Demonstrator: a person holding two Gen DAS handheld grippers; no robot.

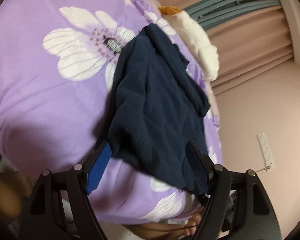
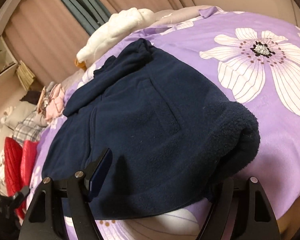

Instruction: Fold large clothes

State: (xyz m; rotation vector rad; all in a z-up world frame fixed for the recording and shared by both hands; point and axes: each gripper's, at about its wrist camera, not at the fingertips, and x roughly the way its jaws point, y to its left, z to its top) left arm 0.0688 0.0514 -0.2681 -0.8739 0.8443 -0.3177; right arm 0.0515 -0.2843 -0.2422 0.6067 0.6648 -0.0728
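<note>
A navy fleece garment [image 1: 156, 104] lies folded on the purple flowered bedspread [image 1: 40, 92]. Its near hem sits between the blue-padded fingers of my left gripper [image 1: 149, 143], which stand wide apart and do not pinch it. In the right wrist view the same fleece [image 2: 150, 120] fills the middle, with a thick rolled fold [image 2: 240, 136] at its right edge. My right gripper [image 2: 166, 160] is open over the near hem. Its left finger [image 2: 102, 166] rests on the cloth, and its right fingertip is hidden under the rolled fold.
A white plush throw [image 1: 200, 40] lies along the bed's far edge by pink curtains [image 1: 250, 46]. A red quilted jacket [image 2: 16, 164] and a pile of pink and plaid clothes [image 2: 52, 102] lie left of the bed. Bare toes [image 1: 192, 224] show below the left gripper.
</note>
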